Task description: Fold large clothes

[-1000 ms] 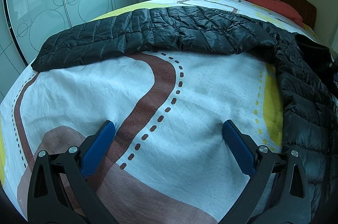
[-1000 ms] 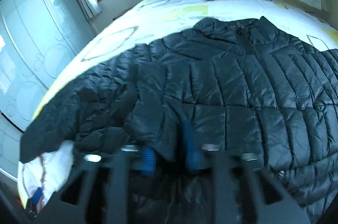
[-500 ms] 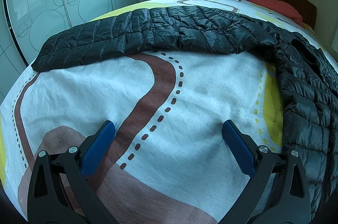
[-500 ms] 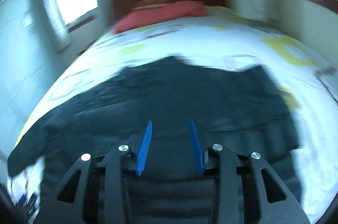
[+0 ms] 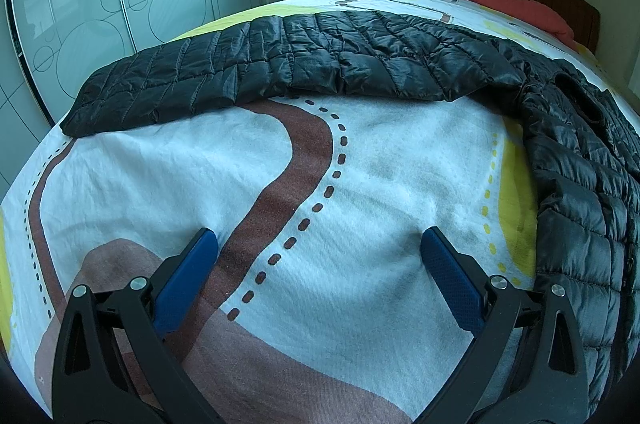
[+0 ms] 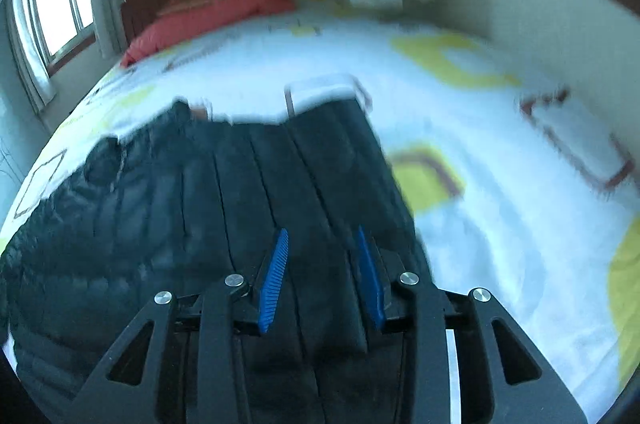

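A patterned bed sheet (image 5: 380, 184) is covered by a black jacket (image 5: 320, 64) — left gripper (image 5: 320, 256) held wide open, empty; right gripper (image 6: 322, 256) narrowed over the jacket, nothing pinched.

Left gripper (image 5: 318, 252) agape, right gripper (image 6: 322, 244) narrowed.

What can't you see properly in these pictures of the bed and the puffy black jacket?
- Right wrist view: the jacket and bedsheet are smeared by motion blur, so stitching and print stay unclear.
- Right wrist view: whether the right tongs pinch any fabric; blur hides it.
- Left wrist view: the jacket's body runs off the right edge.
- Left wrist view: the sheet under the open left tongs is hidden by their black frame.
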`<state>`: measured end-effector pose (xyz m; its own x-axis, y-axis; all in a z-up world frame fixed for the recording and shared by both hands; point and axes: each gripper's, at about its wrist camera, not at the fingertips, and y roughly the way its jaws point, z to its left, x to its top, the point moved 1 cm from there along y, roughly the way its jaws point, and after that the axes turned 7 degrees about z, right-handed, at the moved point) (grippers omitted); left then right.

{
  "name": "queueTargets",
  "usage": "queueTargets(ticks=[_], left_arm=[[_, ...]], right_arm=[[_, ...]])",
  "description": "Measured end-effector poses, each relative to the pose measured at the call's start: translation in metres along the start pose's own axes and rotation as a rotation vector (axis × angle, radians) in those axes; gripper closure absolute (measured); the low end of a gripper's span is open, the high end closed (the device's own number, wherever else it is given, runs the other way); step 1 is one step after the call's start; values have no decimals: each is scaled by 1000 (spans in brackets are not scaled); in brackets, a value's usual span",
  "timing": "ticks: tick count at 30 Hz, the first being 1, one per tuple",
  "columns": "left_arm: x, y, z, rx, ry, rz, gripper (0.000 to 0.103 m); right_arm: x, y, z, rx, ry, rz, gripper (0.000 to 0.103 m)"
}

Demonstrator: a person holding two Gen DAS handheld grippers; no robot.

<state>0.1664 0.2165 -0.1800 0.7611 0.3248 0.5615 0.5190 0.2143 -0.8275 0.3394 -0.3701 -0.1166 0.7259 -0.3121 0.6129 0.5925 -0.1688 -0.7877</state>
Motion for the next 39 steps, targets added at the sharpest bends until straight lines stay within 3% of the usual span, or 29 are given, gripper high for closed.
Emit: queueTargets(ticks=[4, 7, 9, 11, 14, 16, 18, 24, 31, 39], left_arm=[[-1, 0, -1, -1, 0, 0, 2], [0, 0, 0, 0, 0, -1, 2], [0, 0, 0, 0, 0, -2, 2], [-1, 0, -1, -1, 0, -1, 2], [-1, 0, -1, 0, 0, -2, 2], [-1, 0, -1, 0, 1, -2, 2], [-1, 0, -1, -1, 0, -1, 2], [-1, 0, -1, 2, 1, -3, 2], [-1, 0, -2, 0, 1, -2, 2], [2, 1, 2, -17, -7, 25, 2]], right_arm=[[18, 33, 1, -35, -5, 14, 68], [14, 75, -4, -55, -2, 136, 65], [17, 68, -1, -65, -14, 128, 65], [16, 48, 1, -17, 5, 95, 65], [-2, 27, 0, -16, 30, 41, 65], [-17, 45, -2, -37, 25, 94, 64], [-20, 49, 3, -56, -9, 85, 64], [-42, -2, 27, -51, -56, 44, 64], [-62, 28, 30, -66, -82, 75, 63], [-69, 24, 34, -75, -87, 61, 62]])
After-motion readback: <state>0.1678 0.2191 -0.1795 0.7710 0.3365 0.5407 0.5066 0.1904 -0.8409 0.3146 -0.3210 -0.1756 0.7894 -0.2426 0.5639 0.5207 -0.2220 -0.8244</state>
